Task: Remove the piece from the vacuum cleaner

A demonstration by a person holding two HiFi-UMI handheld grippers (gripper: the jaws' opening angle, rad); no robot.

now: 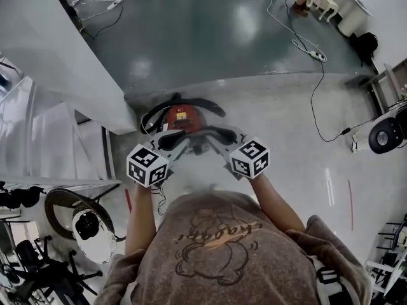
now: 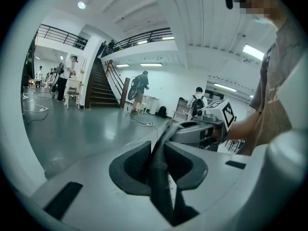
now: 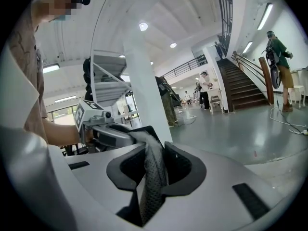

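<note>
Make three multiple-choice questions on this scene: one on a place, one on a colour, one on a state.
1. Where is the vacuum cleaner? A on a table; B on the floor; C on the stairs.
2. What colour is its body? A red; B yellow; C blue.
3. What is the left gripper doing? A open and empty; B shut on the dark mesh piece; C shut on a cable.

Answers: 1 B, it sits on the grey floor. 2 A, its top shows red. 3 B, both pads pinch the mesh strip.
</note>
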